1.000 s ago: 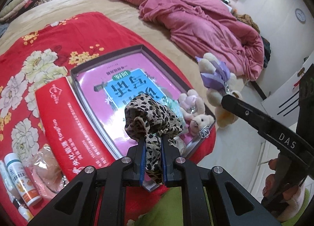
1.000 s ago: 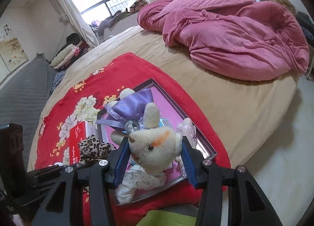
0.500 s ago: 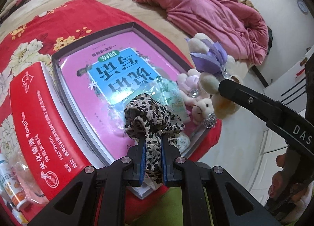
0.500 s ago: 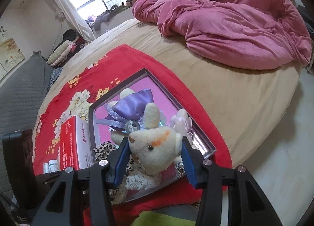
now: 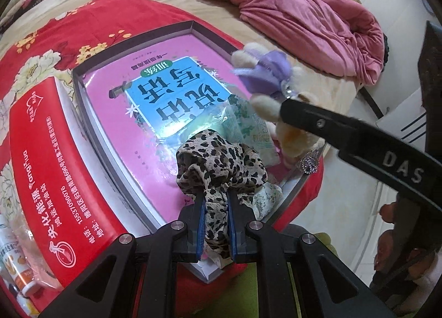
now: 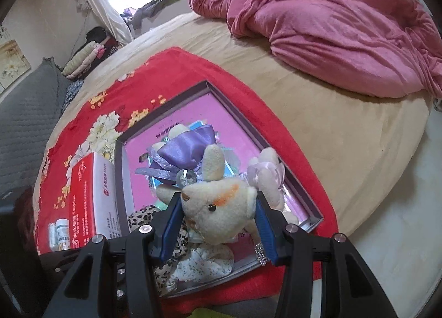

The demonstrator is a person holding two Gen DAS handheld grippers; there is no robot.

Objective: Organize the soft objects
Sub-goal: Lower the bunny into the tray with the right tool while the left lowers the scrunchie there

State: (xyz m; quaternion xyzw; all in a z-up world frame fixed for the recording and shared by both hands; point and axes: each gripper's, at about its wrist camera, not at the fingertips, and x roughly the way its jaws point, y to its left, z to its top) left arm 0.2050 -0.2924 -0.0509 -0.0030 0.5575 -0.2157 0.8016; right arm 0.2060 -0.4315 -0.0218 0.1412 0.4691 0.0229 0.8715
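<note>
L fingers (image 5: 215,224) pinch silky leopard scarf (image 5: 221,163); R fingers (image 6: 218,224) squeeze fuzzy plush (image 6: 218,207).

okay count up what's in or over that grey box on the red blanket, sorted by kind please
Plush toys: 2, the cream plush with a purple bow in the right tongs and a smaller pale pink plush.
Fabric pieces: 2, the leopard-print scrunchie in the left tongs and a white floral cloth.
Books: 1, the pink book.
Total: 5

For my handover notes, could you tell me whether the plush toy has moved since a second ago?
Yes. In the right wrist view, the plush toy has come down toward the grey tray, which looks closer now.
</note>
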